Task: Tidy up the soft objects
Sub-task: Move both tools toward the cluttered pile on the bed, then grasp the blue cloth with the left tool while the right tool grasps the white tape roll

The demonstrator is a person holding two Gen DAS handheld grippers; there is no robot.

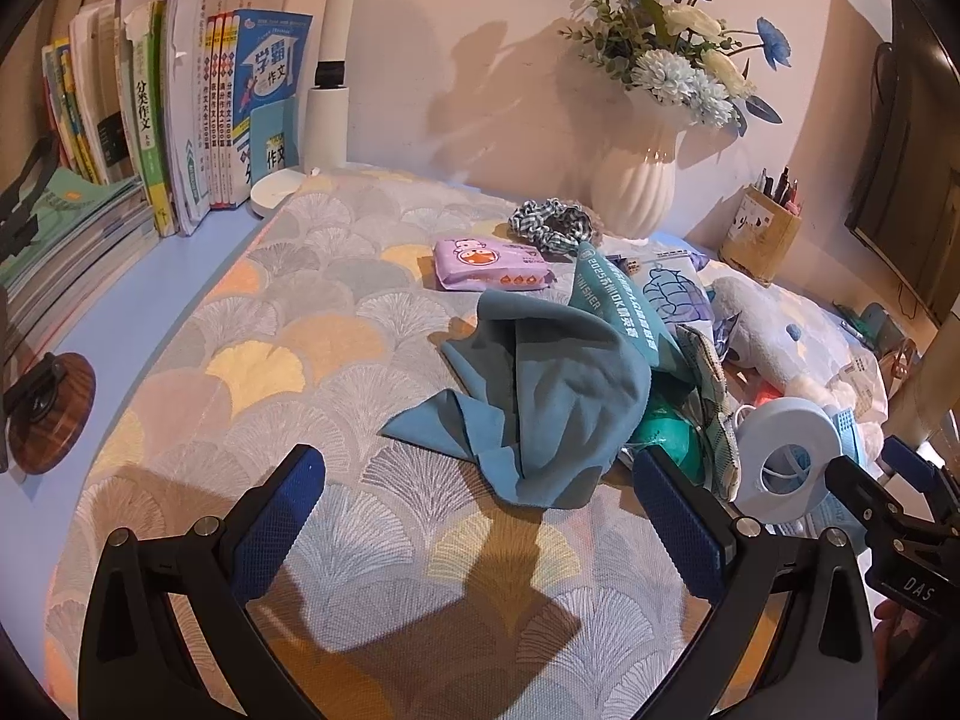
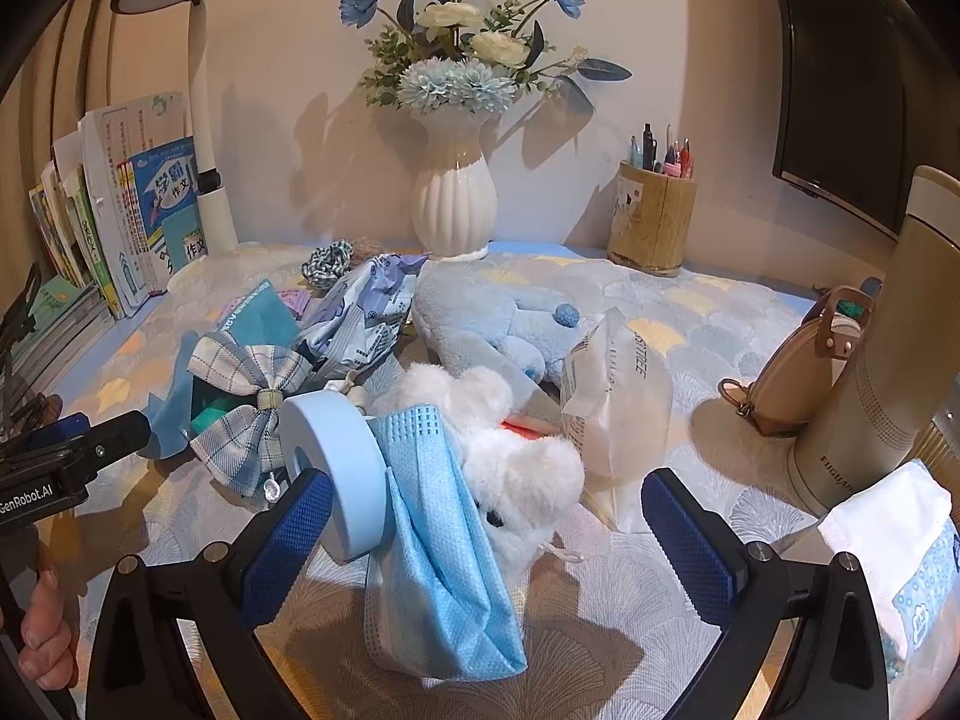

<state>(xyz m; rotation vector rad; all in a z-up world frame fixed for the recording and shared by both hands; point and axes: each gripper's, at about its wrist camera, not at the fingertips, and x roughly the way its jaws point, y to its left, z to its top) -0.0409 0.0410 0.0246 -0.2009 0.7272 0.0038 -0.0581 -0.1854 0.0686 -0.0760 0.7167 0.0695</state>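
A pile of soft things lies on the patterned mat (image 1: 312, 324). In the left wrist view my left gripper (image 1: 480, 516) is open and empty, just short of a crumpled blue cloth (image 1: 540, 396); a purple tissue pack (image 1: 489, 264) and a checked scrunchie (image 1: 549, 222) lie behind it. In the right wrist view my right gripper (image 2: 486, 528) is open, its fingers either side of a blue face mask (image 2: 438, 546) that leans on a blue tape roll (image 2: 336, 468). A white plush (image 2: 498, 438), a blue plush (image 2: 486, 318), a plaid bow (image 2: 252, 408) and a white packet (image 2: 618, 408) lie behind.
A white vase of flowers (image 2: 453, 198), a pen holder (image 2: 651, 222), books (image 1: 150, 120) and a lamp (image 1: 330, 102) stand along the wall. A beige flask (image 2: 870, 372), a small tan bag (image 2: 810, 366) and a tissue pack (image 2: 900, 546) are at the right. A wooden coaster (image 1: 48, 414) lies at the left.
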